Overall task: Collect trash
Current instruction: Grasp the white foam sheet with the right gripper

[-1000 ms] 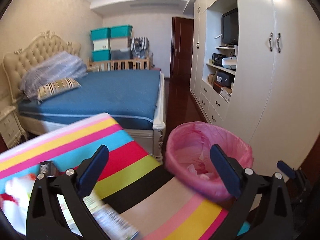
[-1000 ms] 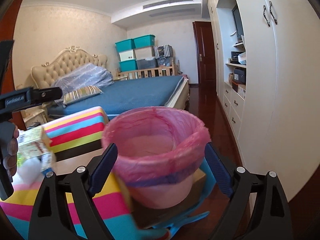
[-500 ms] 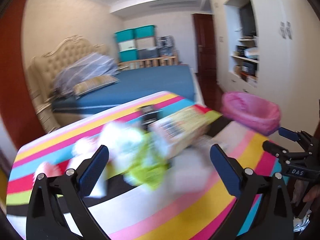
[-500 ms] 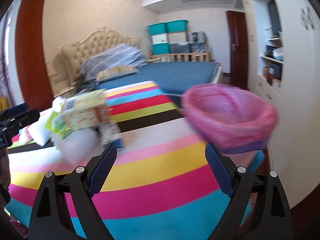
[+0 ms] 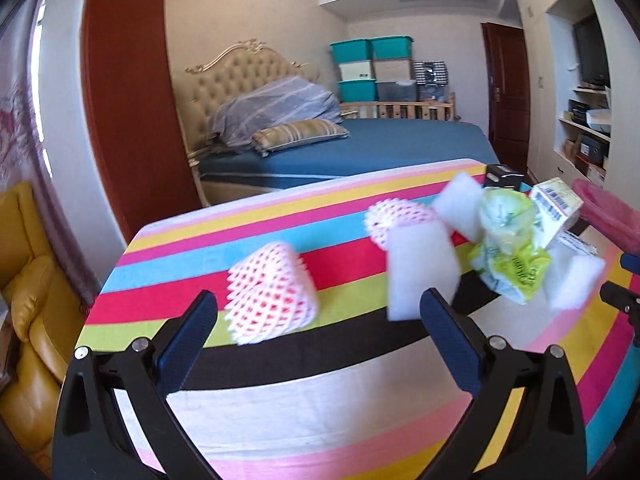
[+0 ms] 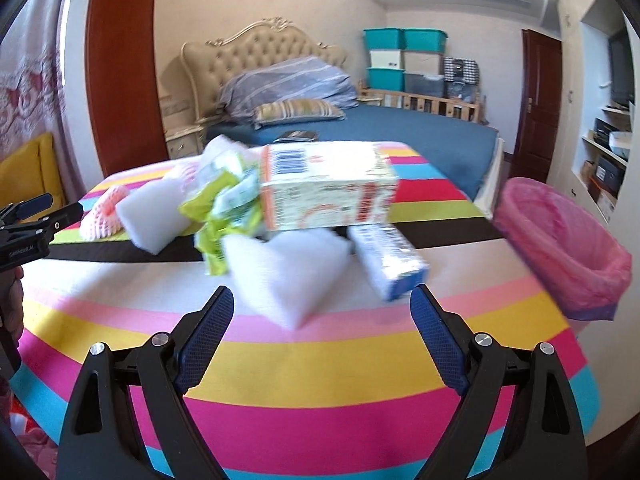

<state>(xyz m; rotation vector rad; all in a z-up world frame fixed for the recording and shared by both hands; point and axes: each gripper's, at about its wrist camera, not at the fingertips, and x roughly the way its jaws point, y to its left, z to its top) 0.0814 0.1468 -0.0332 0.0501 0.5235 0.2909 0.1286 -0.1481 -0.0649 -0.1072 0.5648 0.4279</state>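
Striped table (image 6: 320,360) carries the whole trash pile; pink-lined bin (image 6: 560,240) sits at its right edge. Printed carton (image 6: 328,188) lies mid-table, white foam block (image 6: 288,276) just in front of it, pink foam net (image 5: 272,296) toward the table's left end. We're at the approach step: left gripper (image 5: 316,336) and right gripper (image 6: 320,328) both spread wide, nothing between the jaws. Next we'd close on net and block.

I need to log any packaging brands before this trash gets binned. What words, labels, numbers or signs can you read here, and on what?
Carton: barcode and red print, too blurred to read.
Small blue-ended box: print too blurred to read.
Crumpled green wrapper: lettering blurred, unreadable.
Left gripper: small white lettering on its body, too small to read.
Nothing else carries legible text.
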